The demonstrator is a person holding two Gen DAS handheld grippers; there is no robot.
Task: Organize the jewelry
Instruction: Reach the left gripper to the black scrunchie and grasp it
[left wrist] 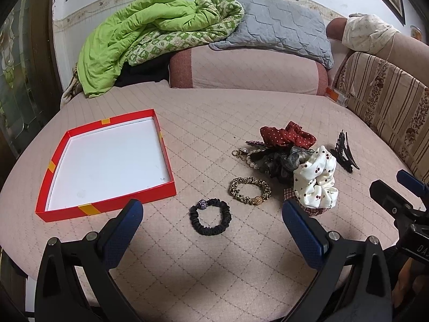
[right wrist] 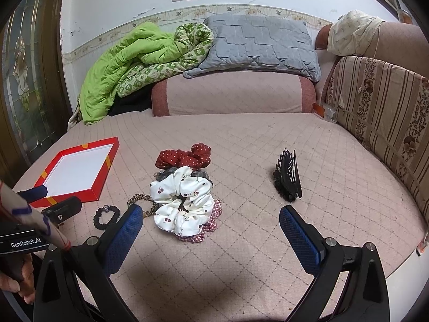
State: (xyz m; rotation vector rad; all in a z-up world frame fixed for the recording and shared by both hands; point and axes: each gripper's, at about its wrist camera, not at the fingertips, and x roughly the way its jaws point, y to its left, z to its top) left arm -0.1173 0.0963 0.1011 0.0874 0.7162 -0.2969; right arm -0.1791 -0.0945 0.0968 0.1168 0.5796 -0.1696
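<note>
**Both grippers spread over the bed, jewelry still outside the box**

Left gripper (left wrist: 211, 209): fingers wide apart, nothing between them, hovering above the bed (left wrist: 214, 112) near its front edge. Right gripper (right wrist: 210, 214): also spread wide and empty, near the front edge too.

Red box (left wrist: 107, 196), shallow w/ white inside, lies at the left side of the bed; nothing in it. It is well apart from the pile.

Black scrunchie (left wrist: 210, 216) w/ a small sparkly bead lies flat near the front edge, directly between the left gripper fingers in the left wrist view. Just beside it, towards the back, the leopard-print scrunchie (left wrist: 250, 190) w/ a gold bead; the two are close but not touching.

Pile more to the right: white cherry scrunchie (right wrist: 182, 201) on top, a red-checked scrunchie (right wrist: 211, 214) under it, dark grey pieces beneath, a pearl bracelet (left wrist: 250, 158) at the pile's left, and the red dotted scrunchie (right wrist: 185, 157) at the back side. How the dark pieces are tangled I cannot tell.

Black hair claw (right wrist: 287, 178) stands alone, right of the pile, apart from it.

At the far edge: green quilt (right wrist: 128, 61) and grey pillow (right wrist: 257, 43).
</note>
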